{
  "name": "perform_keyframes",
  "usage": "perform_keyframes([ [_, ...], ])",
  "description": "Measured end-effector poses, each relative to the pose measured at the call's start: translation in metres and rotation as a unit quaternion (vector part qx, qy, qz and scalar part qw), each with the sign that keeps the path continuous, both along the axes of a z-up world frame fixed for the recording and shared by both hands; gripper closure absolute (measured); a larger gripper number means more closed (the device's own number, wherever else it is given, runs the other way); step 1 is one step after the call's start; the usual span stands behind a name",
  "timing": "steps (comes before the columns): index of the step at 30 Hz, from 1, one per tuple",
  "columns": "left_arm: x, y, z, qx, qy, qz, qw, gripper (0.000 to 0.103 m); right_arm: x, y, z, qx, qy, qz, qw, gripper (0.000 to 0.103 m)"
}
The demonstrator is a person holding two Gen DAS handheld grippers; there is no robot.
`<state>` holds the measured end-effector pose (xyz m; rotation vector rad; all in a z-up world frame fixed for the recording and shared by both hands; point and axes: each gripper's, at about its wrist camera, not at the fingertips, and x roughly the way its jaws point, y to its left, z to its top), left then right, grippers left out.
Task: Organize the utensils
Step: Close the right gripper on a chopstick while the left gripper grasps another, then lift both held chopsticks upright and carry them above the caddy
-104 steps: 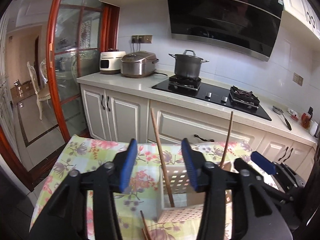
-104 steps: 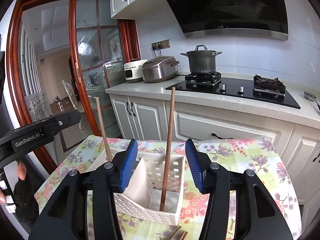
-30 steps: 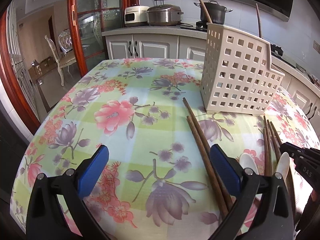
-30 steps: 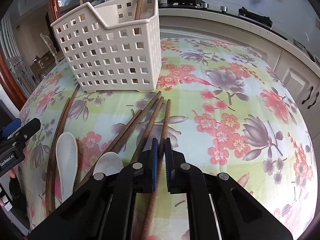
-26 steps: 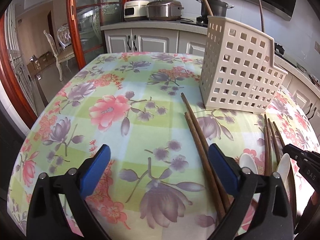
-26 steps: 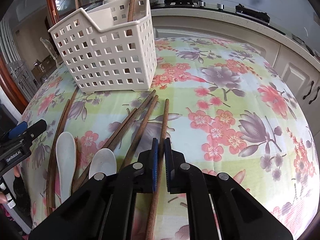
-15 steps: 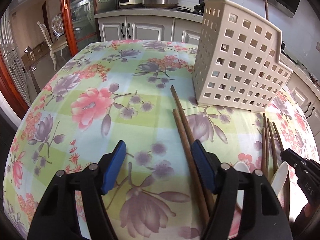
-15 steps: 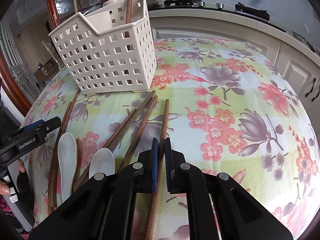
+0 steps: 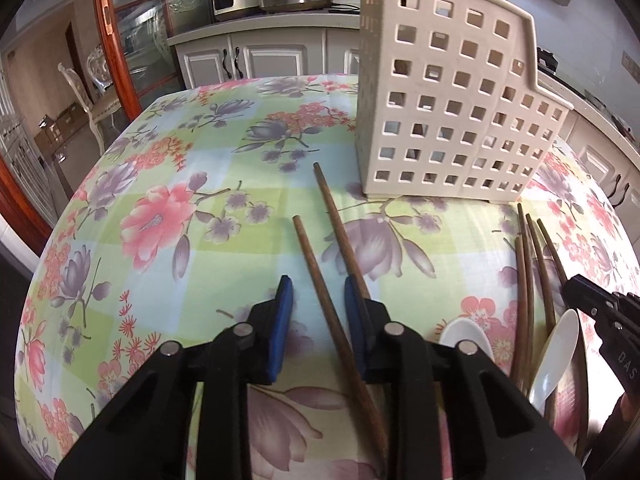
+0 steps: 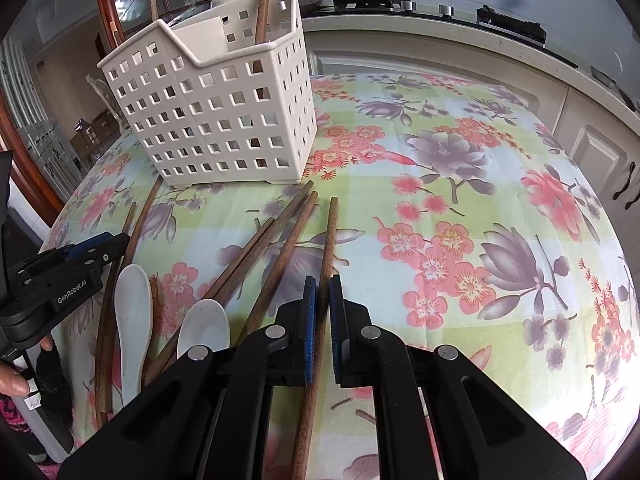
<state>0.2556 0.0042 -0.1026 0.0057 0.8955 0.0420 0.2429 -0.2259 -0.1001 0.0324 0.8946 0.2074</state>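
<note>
A white perforated basket stands on the floral tablecloth with two brown chopsticks upright in it. My left gripper is low over the cloth, its jaws closing around one lying chopstick. Gaps still show on both sides of that stick. A second chopstick runs under its right finger. My right gripper is shut on another chopstick that lies on the cloth. Two white spoons and several more chopsticks lie between the grippers.
The table's rounded edge drops away close behind both grippers. A kitchen counter with a hob and pot runs beyond the table. A red-framed glass door and a chair are at the left. A hand shows at the lower left.
The left gripper has moved closer to the basket and lower, and its wide-open jaws have narrowed around one chopstick. The right gripper has kept still, shut on its chopstick.
</note>
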Motion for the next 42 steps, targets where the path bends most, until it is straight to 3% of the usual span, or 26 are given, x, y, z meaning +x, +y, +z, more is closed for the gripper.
perform_keyframes([
  [6,0.0,0.003,0.001,-0.001,0.002,-0.001,1.0,0.093,0.005,0.003,0.001,-0.014,0.005,0.013,1.0,0.096],
  [11,0.001,0.004,0.001,0.002,-0.001,-0.007,1.0,0.093,0.004,0.005,0.001,-0.025,-0.003,0.02,0.999,0.096],
  [16,-0.004,0.012,0.004,-0.031,-0.003,-0.007,0.9995,0.094,-0.002,0.0,0.009,-0.005,-0.021,0.015,1.0,0.096],
  [26,-0.037,0.022,0.044,-0.047,-0.074,-0.01,0.9961,0.095,-0.028,-0.001,0.05,0.013,-0.092,0.018,0.996,0.096],
  [42,-0.095,0.015,0.107,-0.028,-0.176,-0.022,0.9838,0.096,-0.07,-0.005,0.103,0.021,-0.181,0.028,0.983,0.096],
])
